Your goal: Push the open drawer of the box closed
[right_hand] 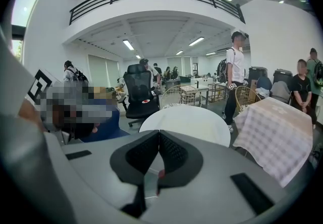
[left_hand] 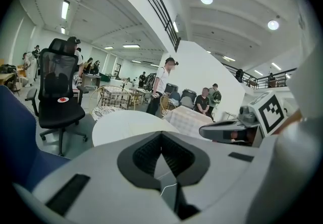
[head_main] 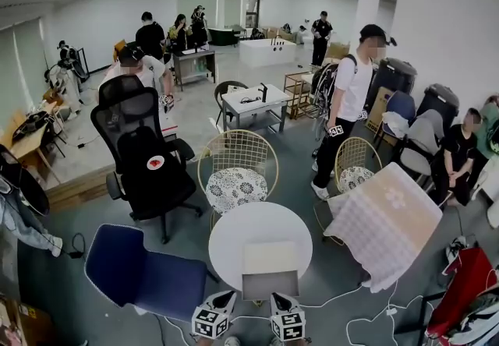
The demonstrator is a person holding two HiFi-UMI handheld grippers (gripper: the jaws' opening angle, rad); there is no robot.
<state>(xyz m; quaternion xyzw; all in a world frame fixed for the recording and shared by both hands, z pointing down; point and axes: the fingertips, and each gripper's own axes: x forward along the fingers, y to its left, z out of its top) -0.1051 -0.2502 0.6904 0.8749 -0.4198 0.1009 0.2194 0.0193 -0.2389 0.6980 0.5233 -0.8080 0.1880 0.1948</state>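
Left hand-held gripper: jaws closed on each other with nothing between them. It is held low at the near edge of the desk, to the left of the drawer's line.
Right hand-held gripper: also closed and empty, held low at the near edge. In the head view it sits almost straight in front of the drawer.
Box: pale, on the near half of the round white desk, ahead of both tools. Neither gripper view shows it.
Drawer: pulled out of the box toward the person. Its grey front is just beyond the right tool's tip, and whether they touch cannot be told.
Slide axis: near to far in the head view, straight away from the person.
Nearer hand: the right, by my reading. It is better lined up for a square push on the front, while the left would have to come in at an angle.
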